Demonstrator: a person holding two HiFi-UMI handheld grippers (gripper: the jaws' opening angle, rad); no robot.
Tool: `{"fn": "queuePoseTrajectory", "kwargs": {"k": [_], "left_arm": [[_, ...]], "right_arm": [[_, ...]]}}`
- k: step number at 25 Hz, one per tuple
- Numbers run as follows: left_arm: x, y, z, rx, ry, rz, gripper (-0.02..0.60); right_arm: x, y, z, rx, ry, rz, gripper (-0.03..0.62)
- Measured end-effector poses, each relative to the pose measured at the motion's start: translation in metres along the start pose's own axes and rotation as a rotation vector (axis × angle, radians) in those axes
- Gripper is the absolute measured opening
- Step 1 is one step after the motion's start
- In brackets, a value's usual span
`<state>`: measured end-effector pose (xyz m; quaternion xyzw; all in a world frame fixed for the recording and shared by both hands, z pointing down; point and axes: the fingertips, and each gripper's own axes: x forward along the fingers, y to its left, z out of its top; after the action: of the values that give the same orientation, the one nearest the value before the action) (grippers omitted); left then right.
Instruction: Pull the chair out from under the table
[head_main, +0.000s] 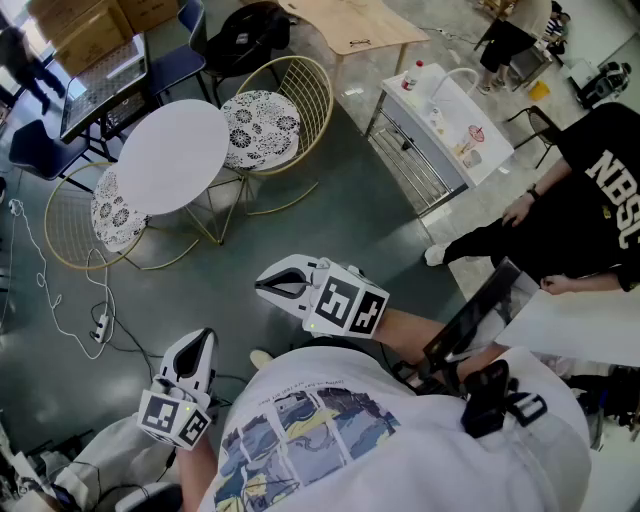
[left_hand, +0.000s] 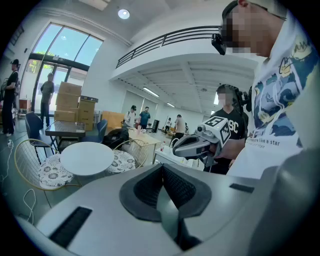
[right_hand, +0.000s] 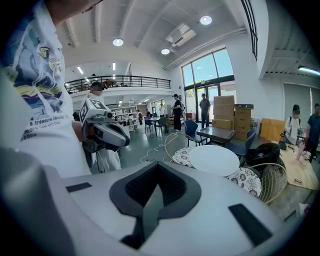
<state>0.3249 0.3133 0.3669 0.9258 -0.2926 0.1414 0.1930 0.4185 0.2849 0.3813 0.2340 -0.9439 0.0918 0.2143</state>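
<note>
A round white table (head_main: 170, 155) stands on the grey floor ahead of me, some way from both grippers. Two gold wire chairs with patterned cushions are tucked against it: one at its right (head_main: 268, 122), one at its near left (head_main: 112, 212). My left gripper (head_main: 203, 338) is held low near my body, shut and empty. My right gripper (head_main: 262, 286) is a little higher and further forward, also shut on nothing. The left gripper view shows the table (left_hand: 86, 157), both chairs (left_hand: 42, 167) (left_hand: 125, 157) and the right gripper (left_hand: 192, 145). The right gripper view shows the table (right_hand: 214, 160) and the left gripper (right_hand: 107, 135).
A white cable and power strip (head_main: 100, 325) lie on the floor left of me. A white cart (head_main: 440, 120) stands at the right, a wooden table (head_main: 355, 25) behind it, and a dark table (head_main: 100, 80) with blue chairs at the far left. A person in black (head_main: 590, 190) sits close at my right.
</note>
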Motion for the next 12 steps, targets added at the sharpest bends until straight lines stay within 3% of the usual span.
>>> {"fn": "queuePoseTrajectory", "kwargs": {"k": [12], "left_arm": [[-0.106,0.047,-0.052,-0.058,-0.027,0.077,0.011]], "right_arm": [[0.091,0.088,0.023,-0.05,0.066,0.063,0.012]]}}
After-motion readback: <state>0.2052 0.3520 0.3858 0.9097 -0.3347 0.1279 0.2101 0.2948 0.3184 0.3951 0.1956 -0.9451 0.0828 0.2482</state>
